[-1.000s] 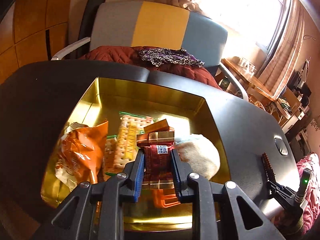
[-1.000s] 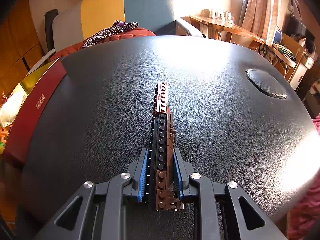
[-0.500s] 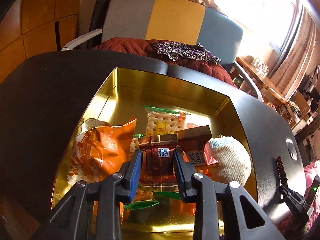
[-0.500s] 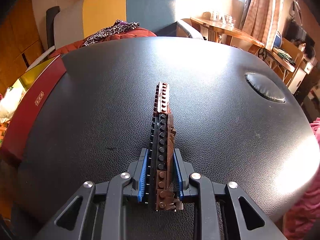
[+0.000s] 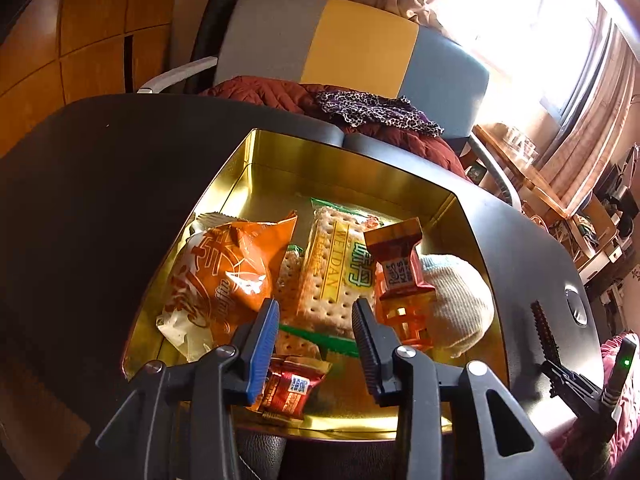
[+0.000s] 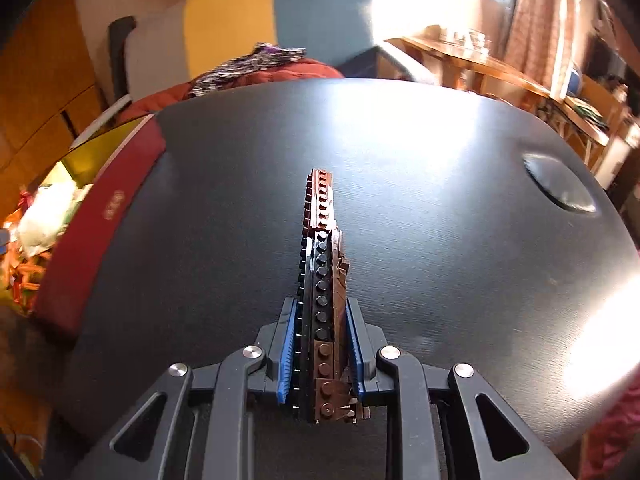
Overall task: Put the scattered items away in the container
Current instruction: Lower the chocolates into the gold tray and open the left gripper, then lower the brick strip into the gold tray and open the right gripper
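Observation:
The gold tin (image 5: pixel 352 176) sits on the black table, with its red outer wall in the right wrist view (image 6: pixel 100 216). My left gripper (image 5: pixel 316 320) is open and empty above the tin's near side. A red candy wrapper (image 5: pixel 288 386) lies on the tin floor below it. The tin also holds an orange snack bag (image 5: pixel 224 276), cracker packs (image 5: pixel 332 264), another red candy (image 5: pixel 396 264), an orange plastic piece (image 5: pixel 404 318) and a white sock (image 5: pixel 456 300). My right gripper (image 6: pixel 322 344) is shut on a long brown and black brick piece (image 6: pixel 320 272), held above the table.
The black leather table (image 6: pixel 440 208) has a round dimple (image 6: pixel 560 184) at the right. A chair (image 5: pixel 320 40) with a red quilt stands behind the table. The right gripper with its brick piece shows at the left wrist view's right edge (image 5: pixel 560 360).
My left gripper has opened and dropped the red candy wrapper into the tin, then lifted back a little. My right gripper has lifted slightly with the brick piece.

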`<state>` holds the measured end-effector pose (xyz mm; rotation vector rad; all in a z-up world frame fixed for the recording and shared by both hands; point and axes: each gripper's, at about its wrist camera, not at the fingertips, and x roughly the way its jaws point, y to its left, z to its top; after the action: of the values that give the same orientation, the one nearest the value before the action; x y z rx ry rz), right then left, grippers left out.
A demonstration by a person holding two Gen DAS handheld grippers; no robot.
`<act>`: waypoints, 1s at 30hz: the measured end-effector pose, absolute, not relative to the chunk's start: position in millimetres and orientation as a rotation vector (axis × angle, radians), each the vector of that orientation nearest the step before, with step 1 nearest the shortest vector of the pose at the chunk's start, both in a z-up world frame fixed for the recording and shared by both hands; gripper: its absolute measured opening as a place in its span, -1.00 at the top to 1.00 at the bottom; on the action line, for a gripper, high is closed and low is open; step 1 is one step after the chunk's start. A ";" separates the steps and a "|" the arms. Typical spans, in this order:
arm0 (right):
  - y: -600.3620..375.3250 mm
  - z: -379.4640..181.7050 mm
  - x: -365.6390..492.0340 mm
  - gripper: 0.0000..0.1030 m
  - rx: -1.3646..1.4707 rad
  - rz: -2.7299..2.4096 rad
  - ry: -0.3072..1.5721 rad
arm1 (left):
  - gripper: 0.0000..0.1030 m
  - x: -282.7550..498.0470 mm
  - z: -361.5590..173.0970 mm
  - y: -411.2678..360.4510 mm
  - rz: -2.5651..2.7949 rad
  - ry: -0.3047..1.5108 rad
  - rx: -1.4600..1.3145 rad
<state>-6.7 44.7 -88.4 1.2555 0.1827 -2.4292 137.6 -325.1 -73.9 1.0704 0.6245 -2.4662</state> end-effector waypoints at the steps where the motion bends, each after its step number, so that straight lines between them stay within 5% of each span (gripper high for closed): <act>1: 38.7 -86.8 -5.1 0.56 1.246 -2.415 0.180 | 0.26 138.6 -74.2 -324.6 -2.467 0.623 1.071; 16: -101.7 -15.1 35.1 0.56 0.949 -2.105 0.183 | 0.13 155.5 -80.0 -311.3 -2.494 0.638 1.100; 30: -209.7 -36.9 36.0 0.48 1.006 -1.976 0.299 | 0.07 163.1 -90.9 -314.4 -2.494 0.686 1.106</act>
<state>36.0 -209.7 -36.9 1.0056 0.2993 -1.9761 163.1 -314.4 -90.9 1.1057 0.6857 -2.4938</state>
